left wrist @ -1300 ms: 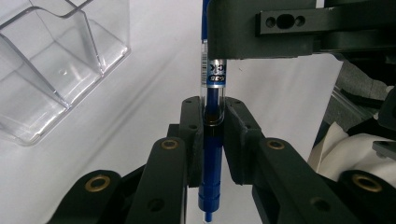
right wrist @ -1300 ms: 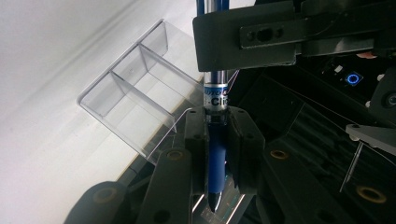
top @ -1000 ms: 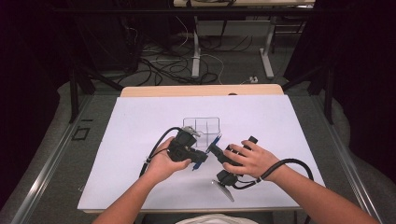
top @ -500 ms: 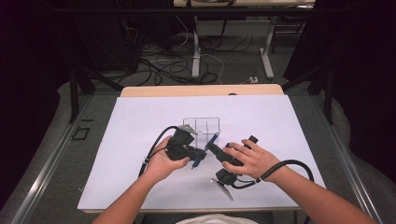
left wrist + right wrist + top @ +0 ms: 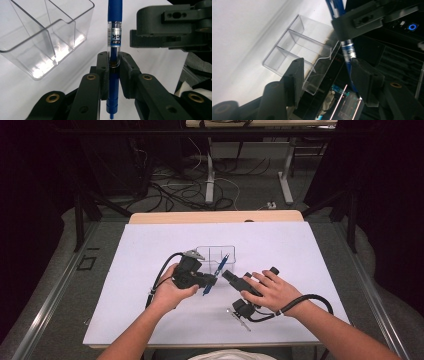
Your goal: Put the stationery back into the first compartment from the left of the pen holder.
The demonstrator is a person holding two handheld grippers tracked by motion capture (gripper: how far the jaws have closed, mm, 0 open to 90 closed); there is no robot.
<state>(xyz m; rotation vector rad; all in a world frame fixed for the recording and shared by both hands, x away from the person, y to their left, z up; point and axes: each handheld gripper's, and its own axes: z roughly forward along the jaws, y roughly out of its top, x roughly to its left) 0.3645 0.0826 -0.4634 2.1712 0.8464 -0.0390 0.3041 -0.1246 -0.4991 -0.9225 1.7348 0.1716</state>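
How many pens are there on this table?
1. The blue pen is not lying on the table; it is clamped upright in the left claw, beside the clear plastic organizer. The thin metallic item near the right hand is too small to identify.

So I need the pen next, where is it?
In the high view the blue pen sits mid-table, clamped in the left tool, just in front of the clear organizer, left of the right tool.

Left tool [image 5: 114,62] – black jaws, brass screws; right tool [image 5: 329,80] – black, looping cable.
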